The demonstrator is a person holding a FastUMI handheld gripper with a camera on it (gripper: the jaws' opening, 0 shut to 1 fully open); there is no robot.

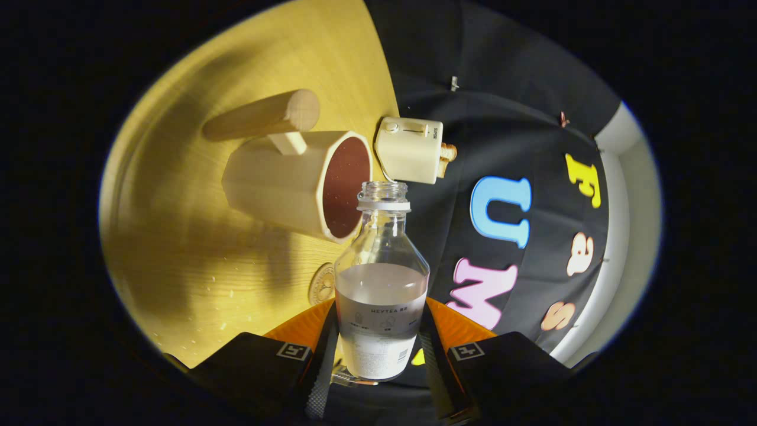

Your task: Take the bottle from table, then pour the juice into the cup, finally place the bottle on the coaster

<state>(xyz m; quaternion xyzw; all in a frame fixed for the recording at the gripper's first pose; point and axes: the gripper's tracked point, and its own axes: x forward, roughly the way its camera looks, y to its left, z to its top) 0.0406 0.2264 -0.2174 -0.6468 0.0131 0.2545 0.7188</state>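
The gripper (381, 346) is clamped on the clear bottle (381, 284), one finger pressing each side of the labelled lower body, so the bottle stands between the fingers with its open, capless neck pointing ahead. The whole view is rolled over sideways, which suggests the bottle is being tipped toward the pour; pale juice (381, 284) fills roughly the lower half. It looks like thin plastic: light, a little squeezable and smooth, so the low hold on the label seems sensible, and the sloshing liquid will likely shift its weight as it tilts. Just beside the bottle's shoulder lies the round coaster (322, 284) on the wooden table (189, 248). Just beyond the bottle mouth is the wooden cup (295, 183), its dark inside facing the neck, with a thick dowel handle. Farther off sits a small cream toaster (411, 148).
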